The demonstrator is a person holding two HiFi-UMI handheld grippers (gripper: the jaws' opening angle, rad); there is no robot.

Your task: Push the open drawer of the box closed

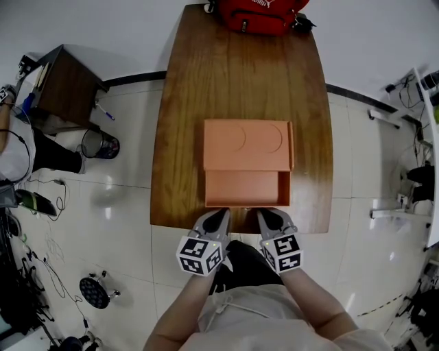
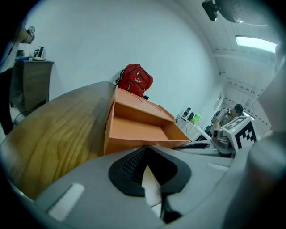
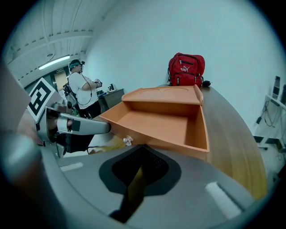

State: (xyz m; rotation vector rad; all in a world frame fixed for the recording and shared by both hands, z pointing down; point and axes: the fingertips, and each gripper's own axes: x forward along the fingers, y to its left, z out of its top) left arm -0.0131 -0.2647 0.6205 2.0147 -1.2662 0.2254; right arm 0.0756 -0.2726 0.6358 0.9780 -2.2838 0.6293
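Left tongs (image 1: 214, 221) and right tongs (image 1: 269, 219), both closed and empty, sit side by side at the open orange plastic drawer (image 1: 247, 188), likely to push it squarely into its flat orange box (image 1: 247, 145).

One table (image 1: 185, 103); on it, one box (image 1: 247, 144) with one drawer (image 1: 247, 187) and, at far end, one backpack (image 1: 259, 15). Two grippers at near edge: left gripper (image 1: 219, 214), right gripper (image 1: 268, 214). Far left: one cabinet (image 1: 62, 86), one bin (image 1: 99, 144).

L gripper (image 1: 221, 213) & R gripper (image 1: 267, 214) at open drawer (image 1: 247, 188) front; box (image 1: 247, 144) mid table (image 1: 185, 103).
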